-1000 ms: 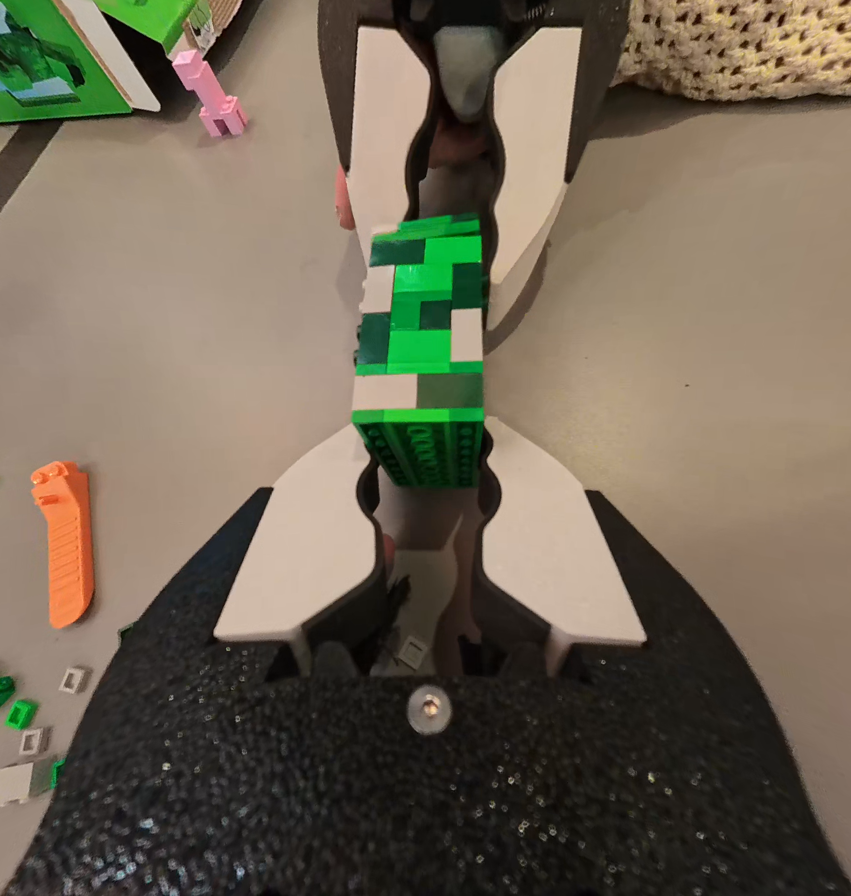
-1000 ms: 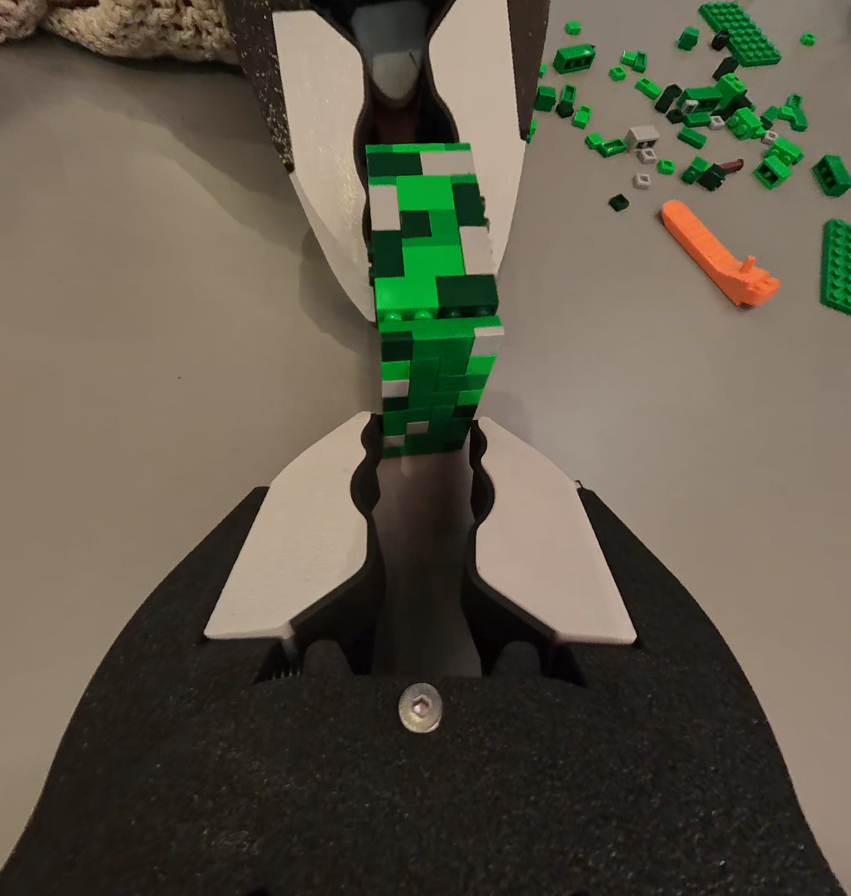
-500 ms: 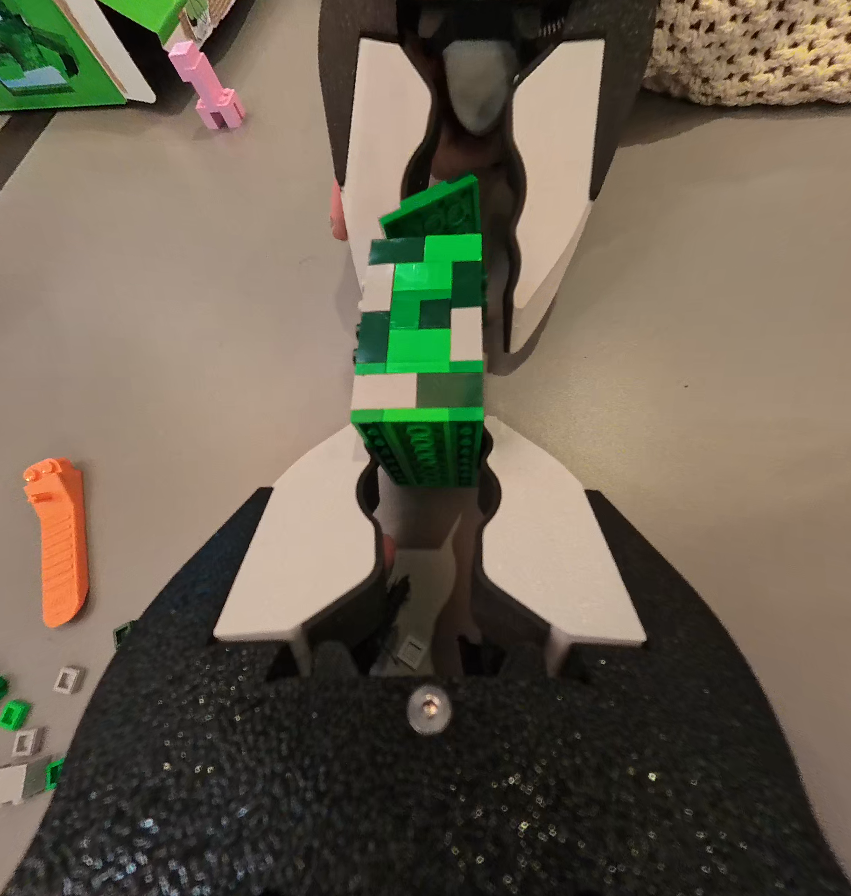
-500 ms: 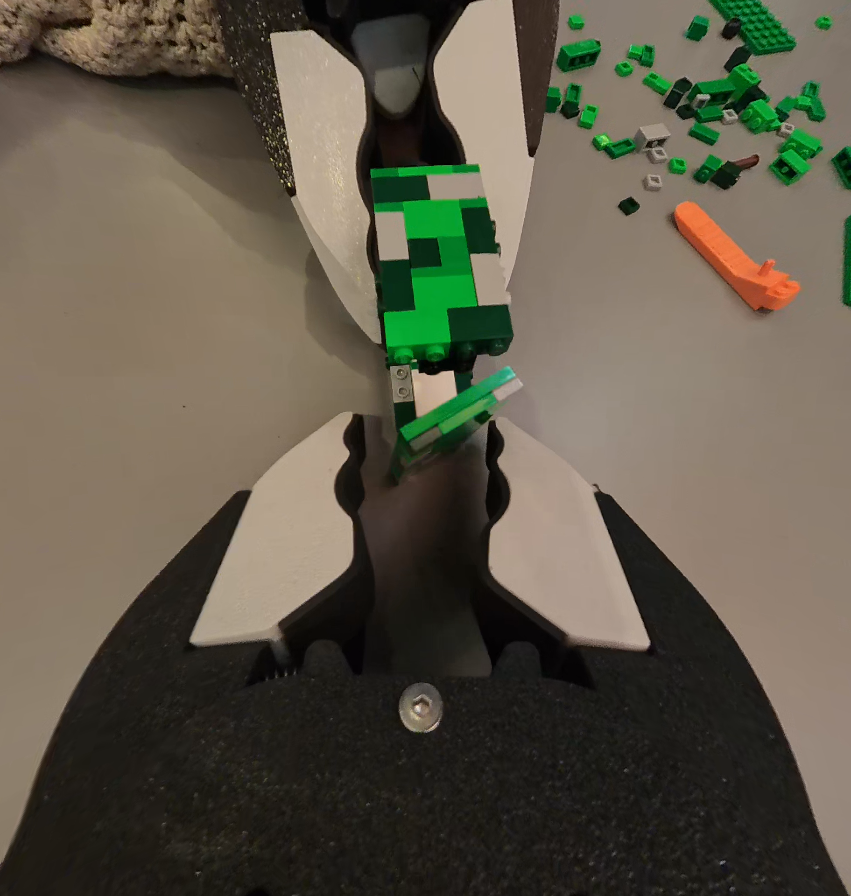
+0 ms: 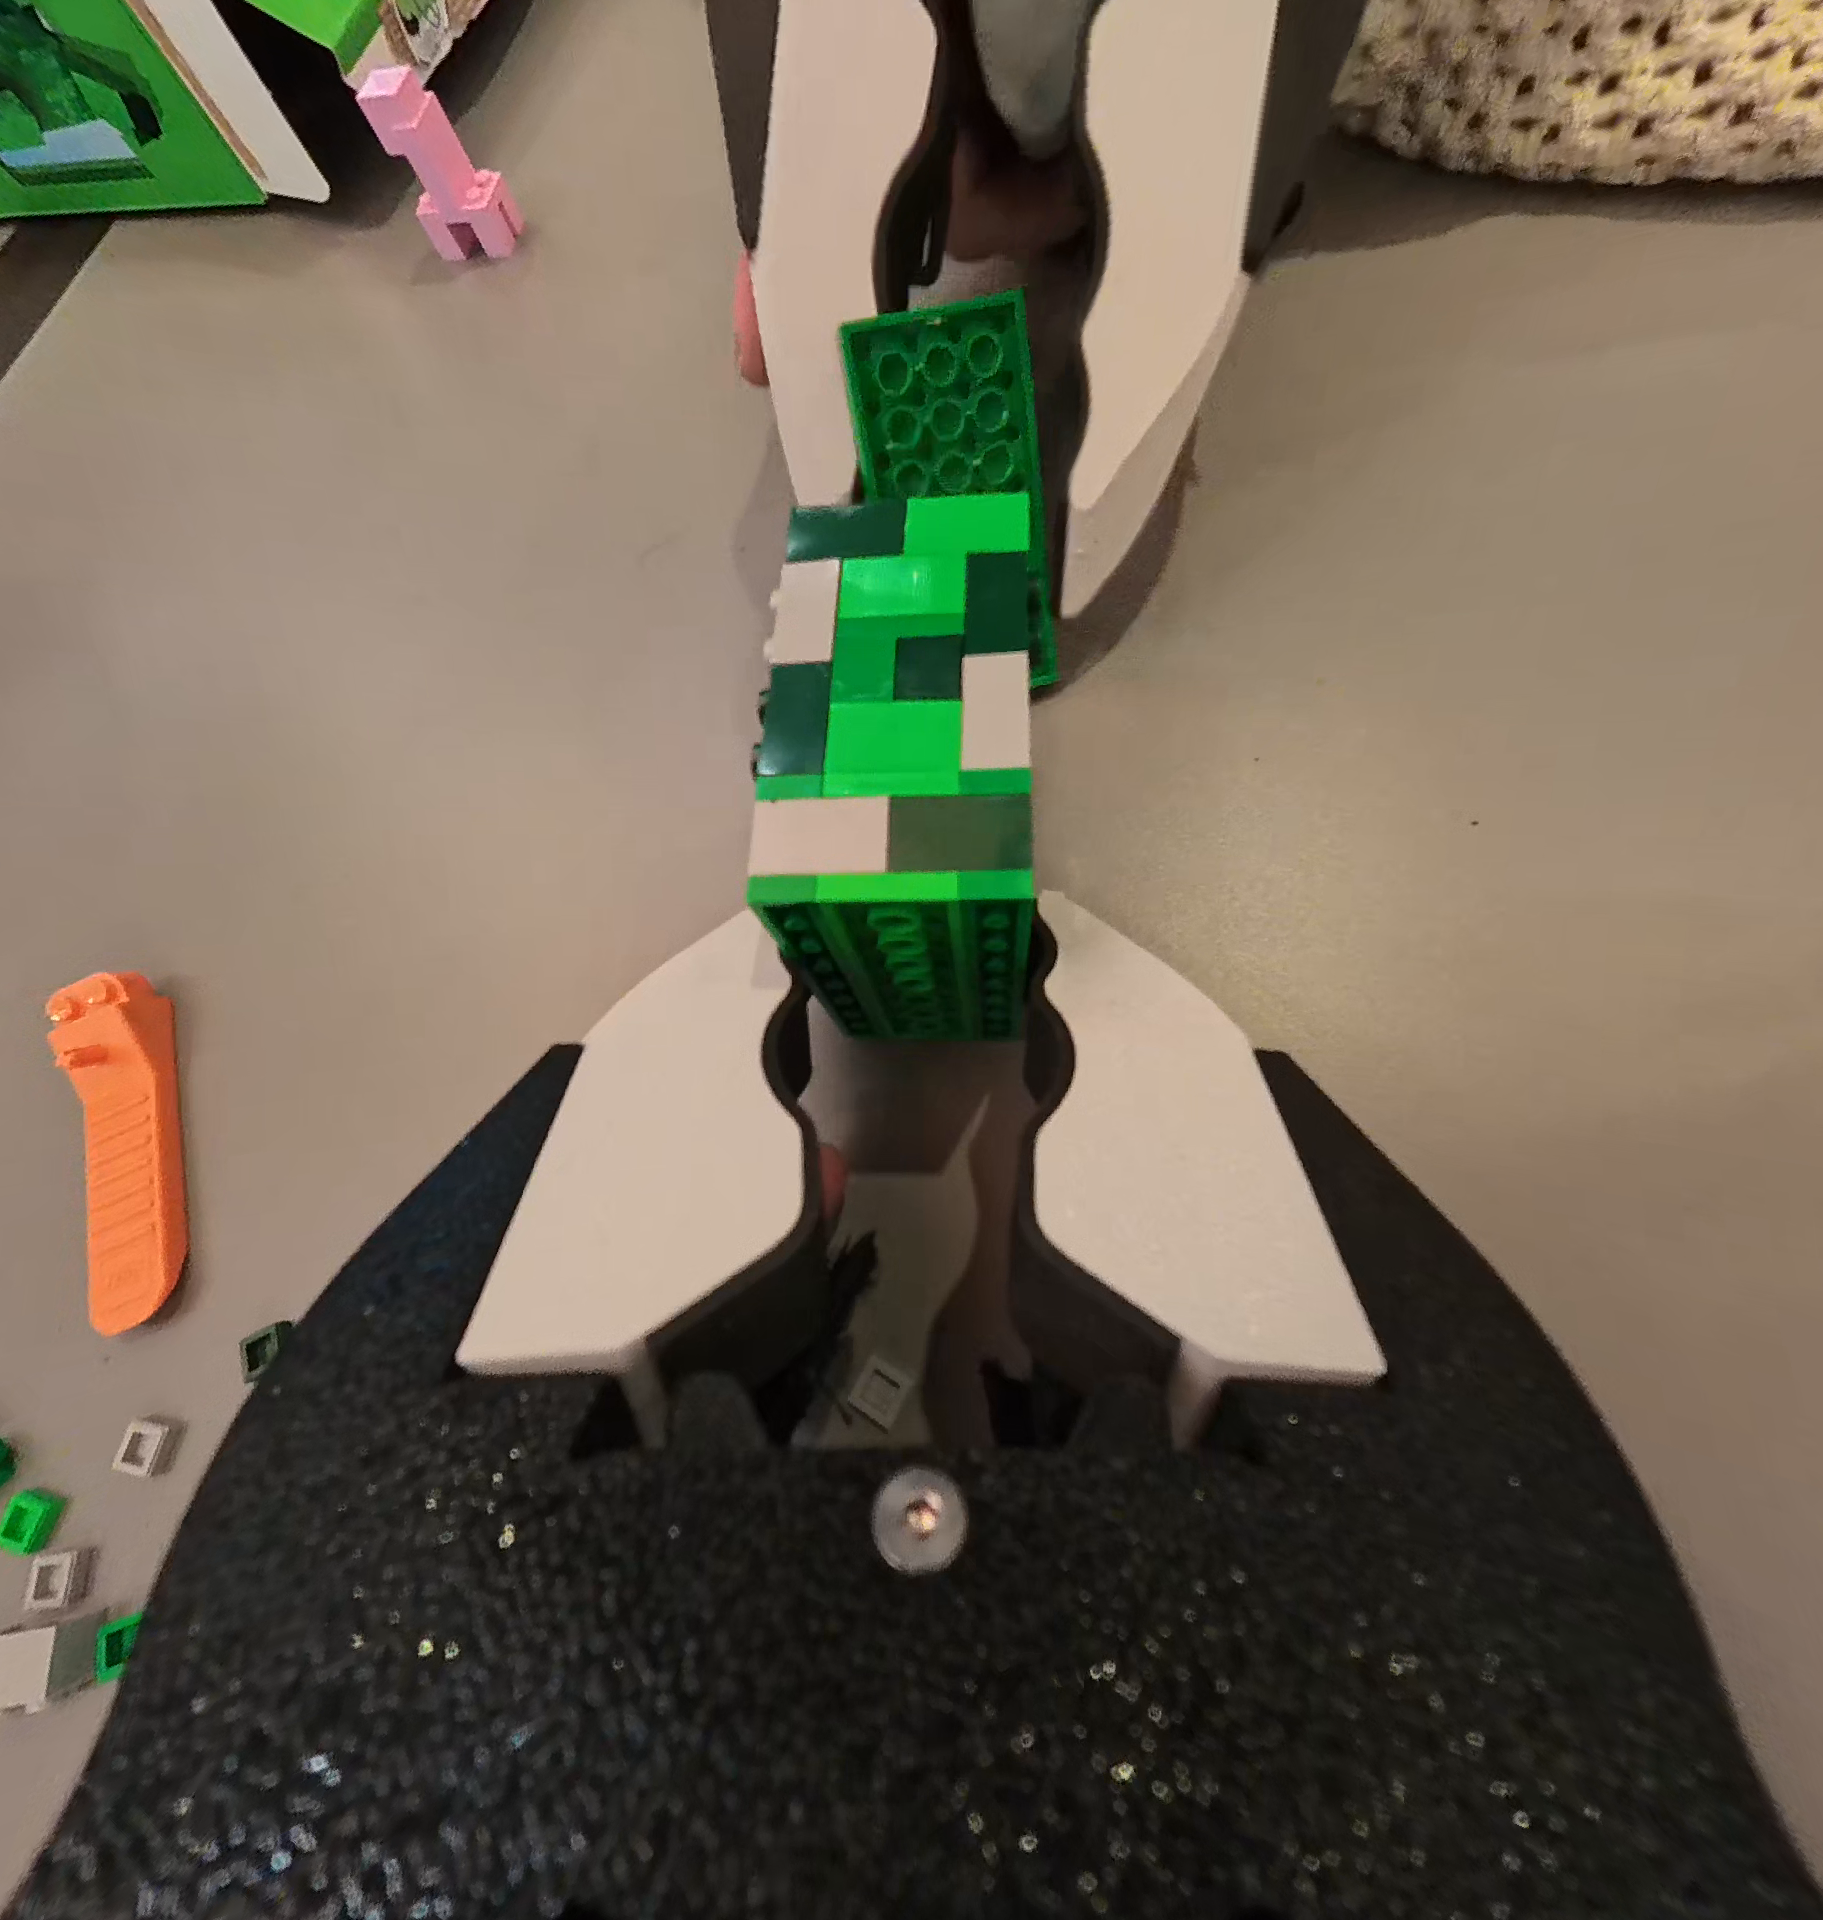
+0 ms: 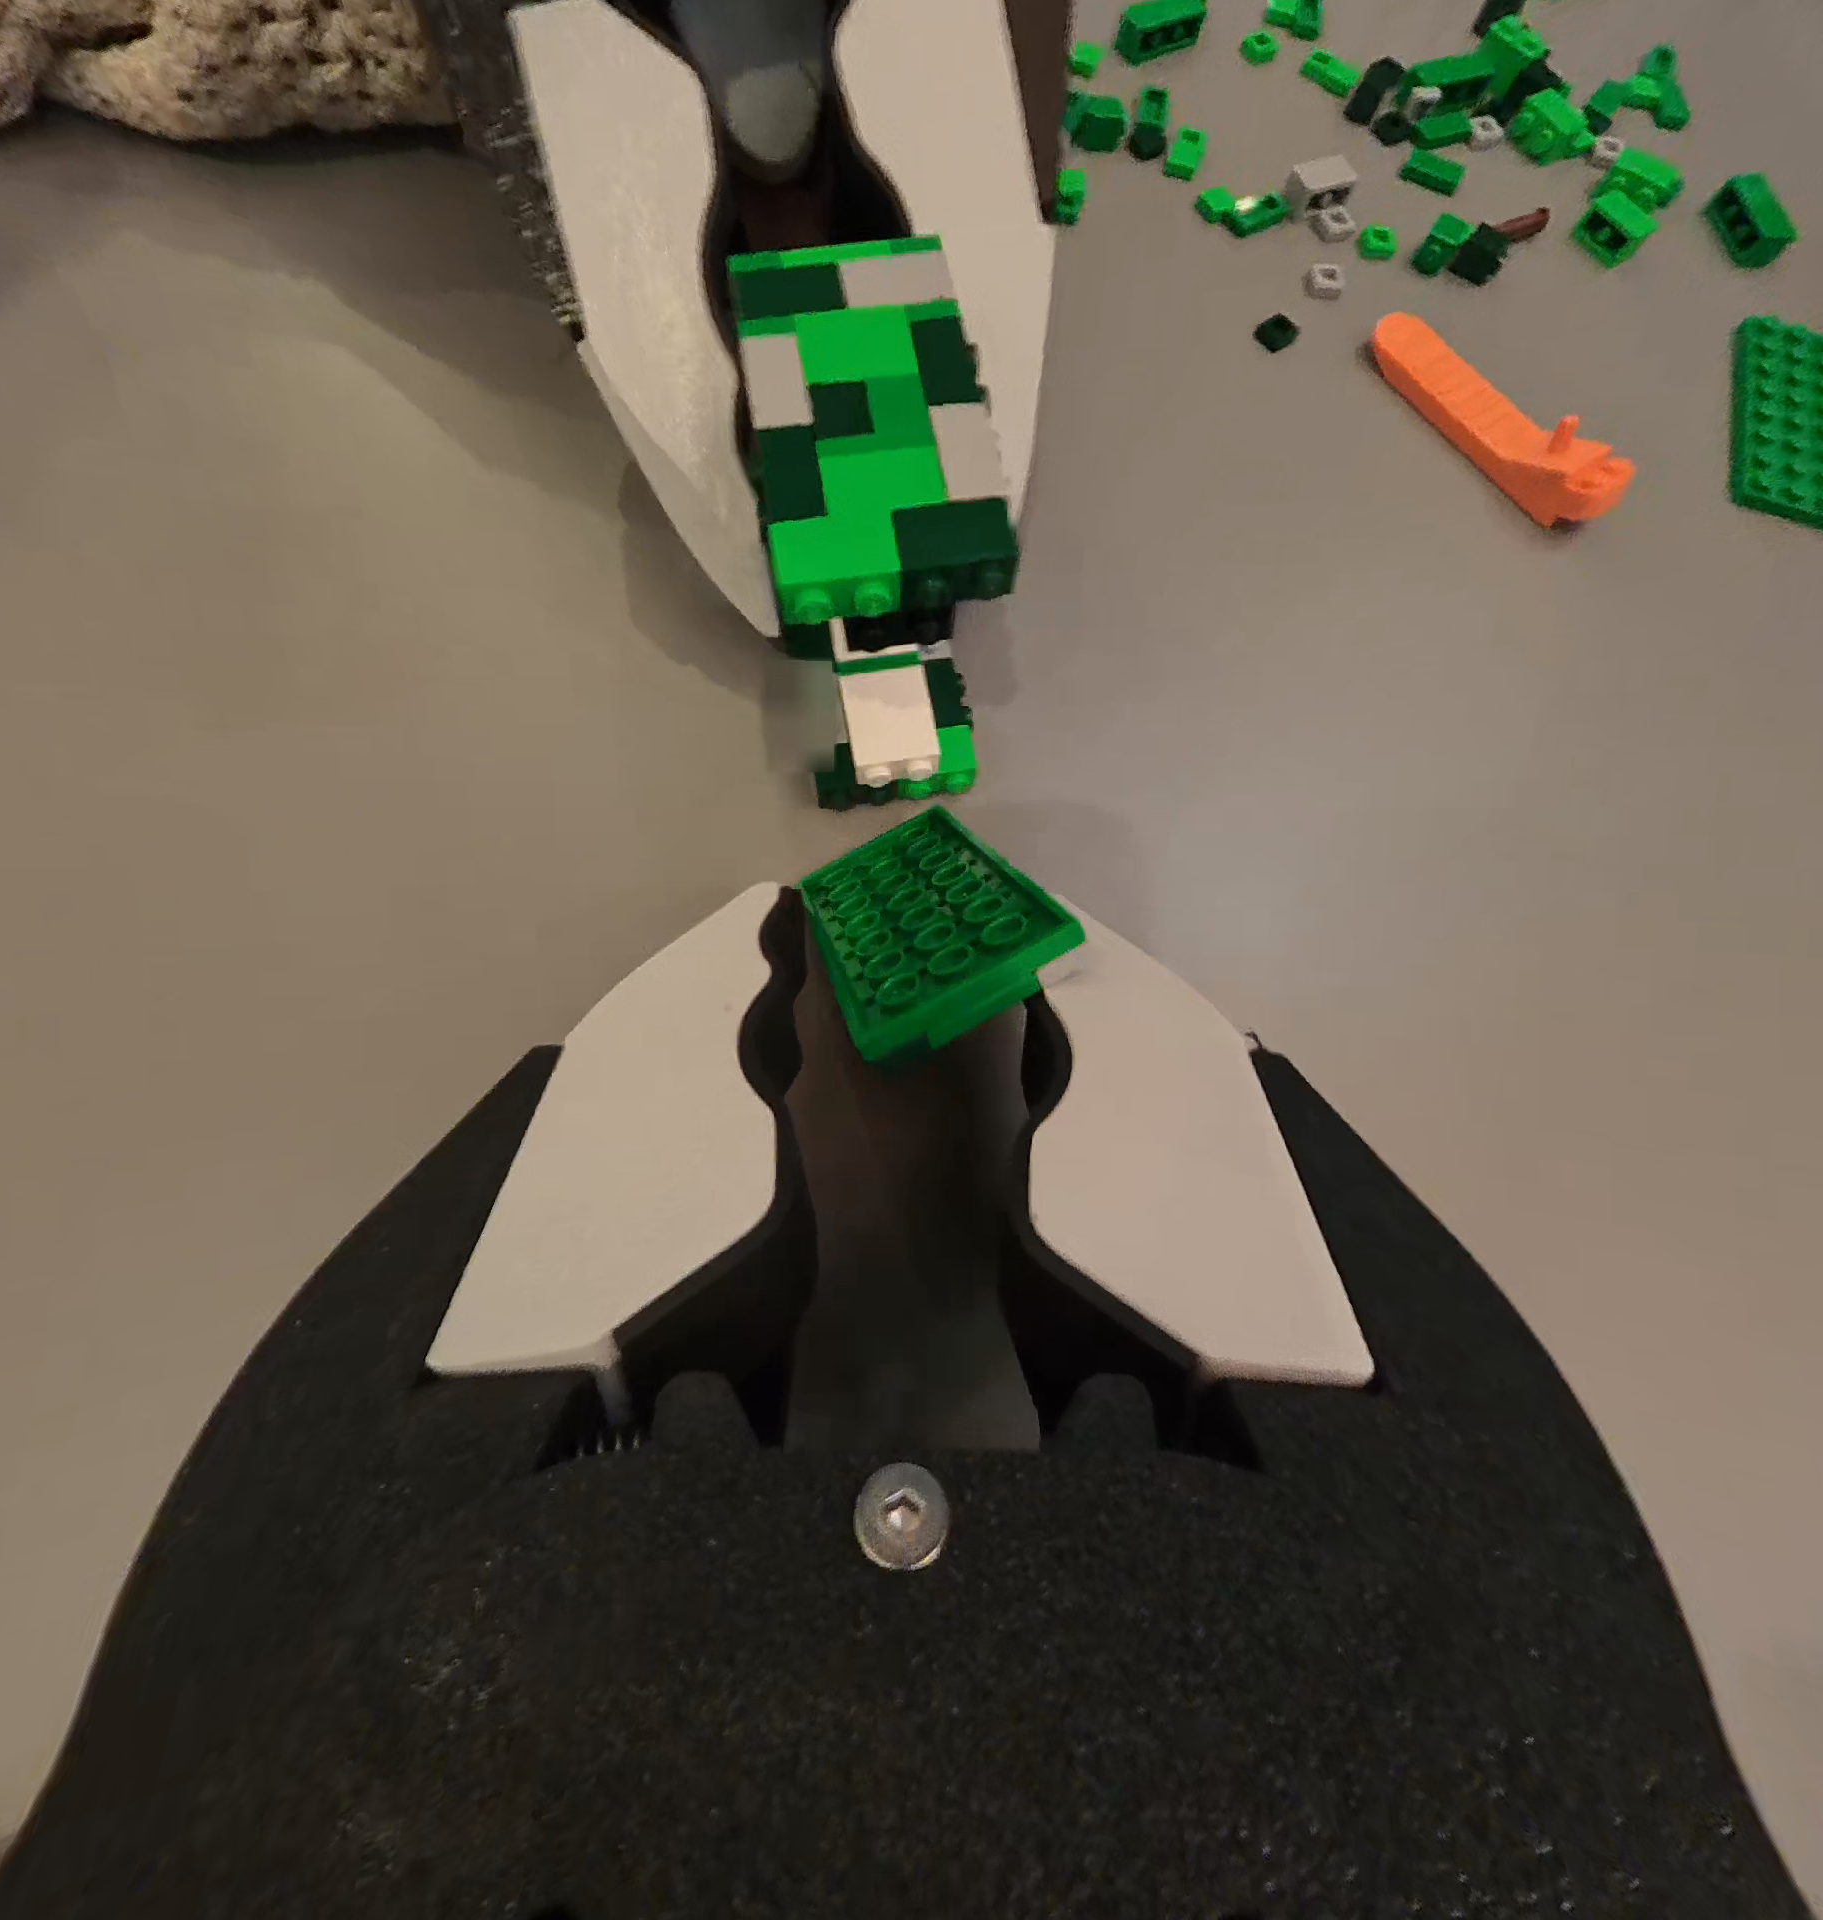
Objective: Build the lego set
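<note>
Gripping green block body (image 5: 891, 727): left tool (image 5: 902, 971); green plate (image 6: 938, 935): right tool (image 6: 922, 961).

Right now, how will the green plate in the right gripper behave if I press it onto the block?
The green plate looks thin, stiff and light. It sits tilted in the right gripper, so it may twist or slip. The block is many small bricks and could split.
</note>
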`<state>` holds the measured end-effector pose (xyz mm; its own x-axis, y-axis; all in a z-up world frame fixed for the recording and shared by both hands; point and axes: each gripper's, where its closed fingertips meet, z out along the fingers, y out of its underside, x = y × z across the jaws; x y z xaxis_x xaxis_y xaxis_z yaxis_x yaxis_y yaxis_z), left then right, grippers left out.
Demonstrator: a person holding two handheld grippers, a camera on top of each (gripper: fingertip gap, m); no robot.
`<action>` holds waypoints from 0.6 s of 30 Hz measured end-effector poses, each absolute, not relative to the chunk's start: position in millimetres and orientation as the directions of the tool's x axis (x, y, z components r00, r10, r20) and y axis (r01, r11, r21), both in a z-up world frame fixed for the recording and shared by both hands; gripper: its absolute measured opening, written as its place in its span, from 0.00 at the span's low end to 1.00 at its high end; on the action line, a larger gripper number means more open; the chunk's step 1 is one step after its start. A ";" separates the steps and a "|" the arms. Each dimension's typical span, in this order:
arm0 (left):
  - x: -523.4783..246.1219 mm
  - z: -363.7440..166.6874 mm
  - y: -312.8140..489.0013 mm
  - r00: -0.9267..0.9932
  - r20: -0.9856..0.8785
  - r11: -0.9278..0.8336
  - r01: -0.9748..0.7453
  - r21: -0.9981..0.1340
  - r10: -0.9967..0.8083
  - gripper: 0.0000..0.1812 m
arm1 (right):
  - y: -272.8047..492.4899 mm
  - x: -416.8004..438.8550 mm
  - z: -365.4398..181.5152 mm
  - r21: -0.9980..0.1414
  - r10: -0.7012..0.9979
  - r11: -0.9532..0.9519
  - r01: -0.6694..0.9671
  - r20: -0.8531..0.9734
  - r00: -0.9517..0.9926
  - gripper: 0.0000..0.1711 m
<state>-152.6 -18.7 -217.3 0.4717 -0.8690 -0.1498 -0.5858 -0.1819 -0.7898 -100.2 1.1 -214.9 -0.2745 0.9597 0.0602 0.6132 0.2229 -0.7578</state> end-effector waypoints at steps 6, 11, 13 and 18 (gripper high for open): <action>-152.7 -217.9 -18.5 0.501 -0.140 -0.211 -0.579 -0.788 -0.854 0.21 | -0.6 -103.9 -220.4 -0.670 0.994 0.077 0.738 -0.009 -0.112 0.28; -152.8 -218.0 -18.4 0.501 -0.142 -0.209 -0.580 -0.787 -0.854 0.21 | -4.4 -107.6 -214.2 -0.672 0.998 0.031 0.740 -0.015 -0.055 0.31; -152.8 -218.0 -18.4 0.501 -0.142 -0.209 -0.580 -0.787 -0.854 0.21 | -6.9 -107.8 -207.4 -0.692 0.998 0.015 0.722 -0.033 -0.053 0.30; -152.9 -218.1 -18.4 0.500 -0.141 -0.210 -0.581 -0.787 -0.854 0.21 | -10.3 -110.1 -194.3 -0.738 0.998 0.006 0.675 -0.042 -0.055 0.28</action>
<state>-152.9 -18.4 -218.1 0.5003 -0.8542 -0.1414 -0.5806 -0.2098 -0.7867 -110.1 -10.3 -194.3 -0.0549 0.9976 -0.0418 0.6753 0.0063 -0.7375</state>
